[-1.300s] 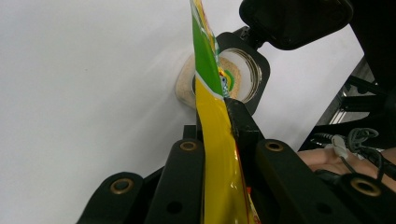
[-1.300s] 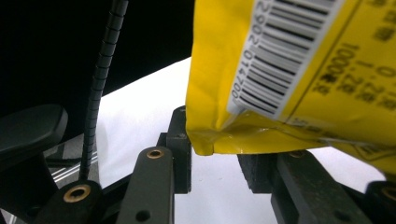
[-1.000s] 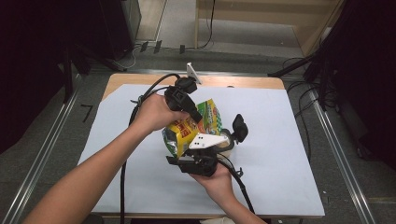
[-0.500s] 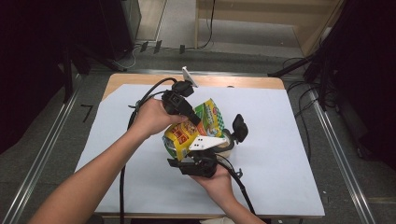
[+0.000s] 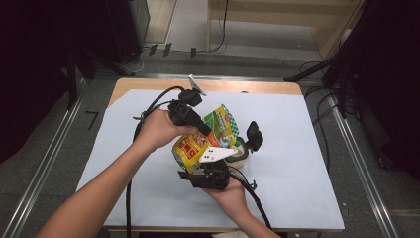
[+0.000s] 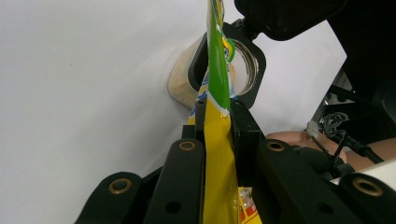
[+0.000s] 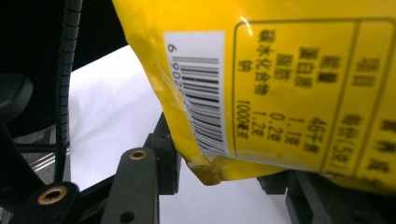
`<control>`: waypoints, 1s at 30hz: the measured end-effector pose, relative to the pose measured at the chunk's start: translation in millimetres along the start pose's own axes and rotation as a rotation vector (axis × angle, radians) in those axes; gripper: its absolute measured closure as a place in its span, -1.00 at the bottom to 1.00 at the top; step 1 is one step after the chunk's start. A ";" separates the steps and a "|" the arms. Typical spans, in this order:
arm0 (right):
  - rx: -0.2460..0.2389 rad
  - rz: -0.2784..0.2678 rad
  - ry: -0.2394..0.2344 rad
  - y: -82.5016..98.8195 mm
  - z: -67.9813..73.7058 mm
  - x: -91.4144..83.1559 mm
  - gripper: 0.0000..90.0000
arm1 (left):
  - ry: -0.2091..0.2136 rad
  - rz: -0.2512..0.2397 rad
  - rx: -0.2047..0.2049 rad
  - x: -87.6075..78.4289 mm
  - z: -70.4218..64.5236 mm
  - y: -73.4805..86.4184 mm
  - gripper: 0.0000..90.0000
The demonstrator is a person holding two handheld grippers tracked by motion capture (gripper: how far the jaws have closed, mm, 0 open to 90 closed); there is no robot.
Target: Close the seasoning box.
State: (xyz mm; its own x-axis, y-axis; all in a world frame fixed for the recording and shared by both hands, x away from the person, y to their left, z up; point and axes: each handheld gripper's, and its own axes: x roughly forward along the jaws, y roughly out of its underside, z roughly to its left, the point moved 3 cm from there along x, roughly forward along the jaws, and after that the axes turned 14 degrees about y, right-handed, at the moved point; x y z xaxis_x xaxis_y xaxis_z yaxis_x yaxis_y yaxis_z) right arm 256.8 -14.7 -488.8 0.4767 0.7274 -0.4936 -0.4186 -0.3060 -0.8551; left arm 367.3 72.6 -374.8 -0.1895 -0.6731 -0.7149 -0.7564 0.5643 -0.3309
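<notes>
A yellow and green snack packet (image 5: 219,125) hangs over the middle of the white sheet. My left gripper (image 5: 205,131) comes in from the upper left and is shut on the packet's edge (image 6: 217,154), pads pressed flat on the foil. My right gripper (image 5: 242,146) reaches up from below, and its jaws have just been opening. They now stand apart with the packet's barcoded lower corner (image 7: 208,172) loose between them. A small beige jar (image 6: 184,81) lies just beyond, its mouth toward the packet. I cannot tell whether the right jaws touch it.
A white sheet (image 5: 302,163) covers most of the wooden table (image 5: 257,87). Black cables trail from both grippers across the sheet toward the person. Metal rails run along both sides of the table, with dark equipment beyond.
The left hand has tipped slightly, bringing its grey plate lower, and the packet has shifted a little with it. The right gripper's place is the same.
</notes>
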 end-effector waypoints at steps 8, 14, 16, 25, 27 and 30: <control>-0.018 0.010 0.008 4.7 0.8 2.4 0.31 | 0.015 -0.028 0.026 -0.8 0.0 10.0 0.89; -0.044 0.019 0.021 8.0 1.9 4.3 0.30 | 0.018 -0.047 0.049 -1.7 0.0 16.9 0.89; -0.052 0.021 0.027 9.0 1.8 5.0 0.30 | 0.022 -0.056 0.051 -1.7 0.2 18.9 0.89; -0.070 0.027 0.036 13.5 2.0 7.4 0.29 | 0.055 -0.093 0.060 -1.2 4.0 26.0 0.89; -0.081 0.033 0.043 14.9 2.2 7.7 0.29 | 0.060 -0.092 0.067 -1.3 4.6 27.2 0.89; -0.099 0.033 0.052 16.6 2.0 8.3 0.29 | 0.070 -0.098 0.070 -1.5 5.6 29.5 0.89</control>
State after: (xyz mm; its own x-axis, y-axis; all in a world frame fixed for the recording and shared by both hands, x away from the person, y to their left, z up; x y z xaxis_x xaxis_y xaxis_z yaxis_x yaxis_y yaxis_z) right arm 252.3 -12.5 -506.8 0.5042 0.6841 -0.5270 -0.3577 -0.3900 -0.8485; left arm 348.7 92.9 -387.0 -0.1623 -0.7569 -0.6331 -0.7281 0.5249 -0.4408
